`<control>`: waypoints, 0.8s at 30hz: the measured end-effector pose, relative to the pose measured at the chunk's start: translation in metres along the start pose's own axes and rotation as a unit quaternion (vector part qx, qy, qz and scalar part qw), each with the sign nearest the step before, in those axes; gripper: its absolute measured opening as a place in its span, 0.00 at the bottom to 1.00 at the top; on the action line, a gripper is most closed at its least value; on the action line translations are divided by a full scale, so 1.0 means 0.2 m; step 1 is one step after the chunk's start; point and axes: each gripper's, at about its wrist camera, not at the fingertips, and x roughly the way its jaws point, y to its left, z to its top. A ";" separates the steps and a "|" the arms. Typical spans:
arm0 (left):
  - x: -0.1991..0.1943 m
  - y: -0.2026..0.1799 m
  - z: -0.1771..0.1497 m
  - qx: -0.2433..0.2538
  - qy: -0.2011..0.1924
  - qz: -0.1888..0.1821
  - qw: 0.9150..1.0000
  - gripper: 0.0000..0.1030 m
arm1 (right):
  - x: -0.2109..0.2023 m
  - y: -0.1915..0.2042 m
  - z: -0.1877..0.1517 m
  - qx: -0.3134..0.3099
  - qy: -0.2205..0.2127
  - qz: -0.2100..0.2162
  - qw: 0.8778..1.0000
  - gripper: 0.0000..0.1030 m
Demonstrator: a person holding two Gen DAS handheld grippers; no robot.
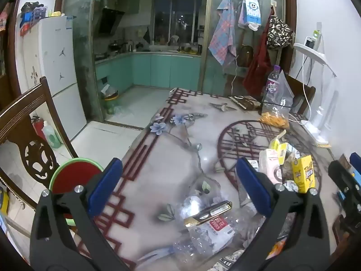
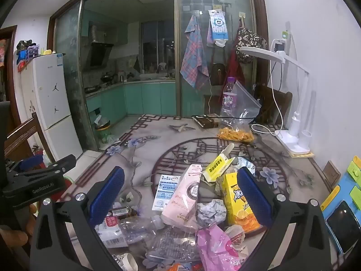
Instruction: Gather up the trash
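Observation:
A heap of trash lies on the patterned table [image 2: 158, 142]. In the right wrist view I see a pink carton [image 2: 182, 198], a yellow drink carton [image 2: 239, 205], a crumpled paper ball [image 2: 211, 211], a pink plastic bag [image 2: 214, 246], a crushed clear bottle [image 2: 133, 225] and a small yellow box [image 2: 217, 166]. My right gripper [image 2: 180, 194] is open, above the heap, holding nothing. My left gripper [image 1: 179, 183] is open and empty over the crushed clear bottle [image 1: 203, 232] and a small dark bottle [image 1: 208, 212]. The pink carton [image 1: 269, 164] and yellow carton [image 1: 303, 174] lie to its right.
A clear zip bag of orange snacks [image 2: 237, 126], a purple-labelled bottle [image 2: 229, 97] and a white desk lamp [image 2: 293, 124] stand at the table's far right. A wooden chair [image 1: 27, 135] and a red-green disc [image 1: 75, 175] are at the left edge. A phone [image 2: 343, 223] lies right.

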 end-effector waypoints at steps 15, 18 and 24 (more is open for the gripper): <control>0.02 0.02 0.02 -0.002 0.007 0.005 1.000 0.96 | 0.00 0.00 0.02 -0.001 0.008 -0.001 1.000 0.93; 0.01 0.02 0.00 0.002 0.004 0.009 1.000 0.96 | 0.00 0.00 0.00 -0.001 0.009 -0.001 1.000 0.93; 0.00 0.03 0.01 0.003 0.004 0.009 1.000 0.96 | 0.03 0.01 -0.04 -0.002 0.012 0.000 1.000 0.93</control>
